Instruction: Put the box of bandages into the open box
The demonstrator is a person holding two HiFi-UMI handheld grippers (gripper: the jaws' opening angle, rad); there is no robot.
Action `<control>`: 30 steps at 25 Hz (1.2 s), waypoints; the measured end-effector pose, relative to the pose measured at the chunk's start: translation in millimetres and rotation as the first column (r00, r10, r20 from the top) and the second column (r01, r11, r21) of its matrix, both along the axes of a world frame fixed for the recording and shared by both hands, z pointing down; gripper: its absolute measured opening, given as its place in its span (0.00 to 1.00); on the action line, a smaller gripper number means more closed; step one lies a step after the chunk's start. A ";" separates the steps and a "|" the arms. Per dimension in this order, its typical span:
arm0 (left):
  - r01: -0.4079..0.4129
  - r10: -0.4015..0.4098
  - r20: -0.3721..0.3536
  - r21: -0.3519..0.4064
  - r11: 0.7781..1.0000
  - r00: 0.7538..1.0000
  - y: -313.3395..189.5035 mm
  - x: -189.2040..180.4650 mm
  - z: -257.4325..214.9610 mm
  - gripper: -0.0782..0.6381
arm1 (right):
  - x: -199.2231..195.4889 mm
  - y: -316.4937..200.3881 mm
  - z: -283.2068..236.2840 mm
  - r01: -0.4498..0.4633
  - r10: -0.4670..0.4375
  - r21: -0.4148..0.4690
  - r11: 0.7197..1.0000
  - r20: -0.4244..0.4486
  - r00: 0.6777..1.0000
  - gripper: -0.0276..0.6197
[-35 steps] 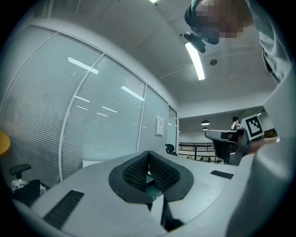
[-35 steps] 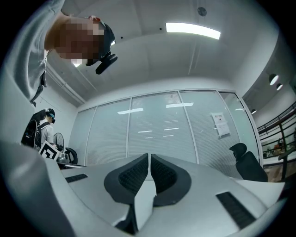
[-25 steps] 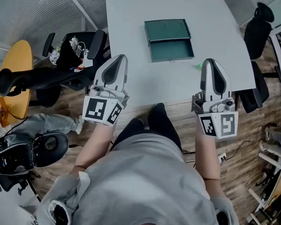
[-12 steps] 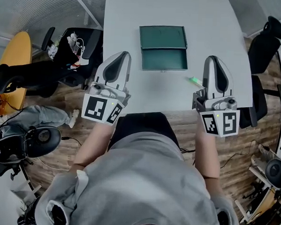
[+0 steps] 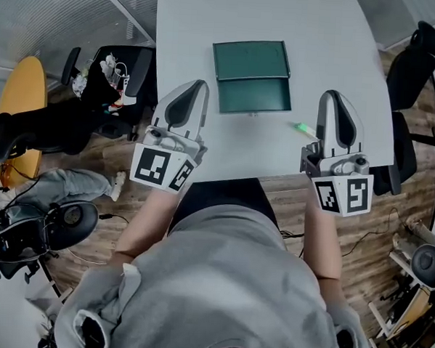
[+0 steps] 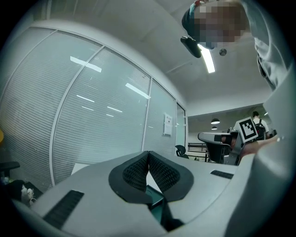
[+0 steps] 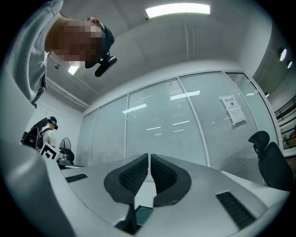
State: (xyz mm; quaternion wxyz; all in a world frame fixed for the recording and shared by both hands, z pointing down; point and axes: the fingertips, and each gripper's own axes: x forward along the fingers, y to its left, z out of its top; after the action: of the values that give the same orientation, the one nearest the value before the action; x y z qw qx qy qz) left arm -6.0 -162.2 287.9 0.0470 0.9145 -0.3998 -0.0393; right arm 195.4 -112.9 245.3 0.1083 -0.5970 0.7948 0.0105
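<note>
Green box (image 5: 252, 75) lies open on the tabletop (image 5: 211, 16), bandages (image 5: 303, 127) at its four o'clock; left claw (image 5: 187, 95) and right claw (image 5: 336, 103) (both clenched, empty) hover nearer.

Office (swivel chairs (image 5: 413, 56), glass partitions (image 7: 157, 125)).

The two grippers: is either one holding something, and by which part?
Nothing is held. The left gripper and the right gripper are both shut and empty.
</note>
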 end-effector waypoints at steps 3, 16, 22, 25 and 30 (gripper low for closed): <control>-0.015 0.015 0.011 0.005 1.000 1.000 -9.8 0.7 -2.3 0.13 | -2.7 -10.0 -1.2 -0.005 0.005 0.001 1.000 0.000 1.000 0.12; -0.014 0.014 0.011 -0.024 1.000 1.000 -44.4 7.6 20.2 0.13 | -2.5 -42.0 19.9 -0.006 0.005 -0.043 0.999 -0.016 1.000 0.12; -0.027 0.028 0.026 -0.036 0.999 0.999 -52.0 16.9 32.4 0.13 | 8.9 -53.8 43.0 -0.014 0.009 -0.089 0.996 -0.056 0.998 0.12; -0.032 0.034 0.033 -0.049 0.998 0.999 -54.9 19.3 40.0 0.13 | 28.3 -58.0 59.9 -0.038 0.028 -0.132 0.990 -0.075 0.997 0.12; -0.045 0.048 0.037 -0.070 0.997 0.998 -56.9 28.2 51.2 0.13 | 46.1 -59.8 125.3 0.025 -0.089 -0.333 0.943 -0.178 0.980 0.12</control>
State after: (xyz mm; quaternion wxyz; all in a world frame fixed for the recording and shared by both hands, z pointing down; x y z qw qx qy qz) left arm 22.1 -219.1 339.1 0.0716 0.9220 -0.3805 -0.0067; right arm 241.5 -172.7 370.6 -0.0692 -0.5795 0.8091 -0.0684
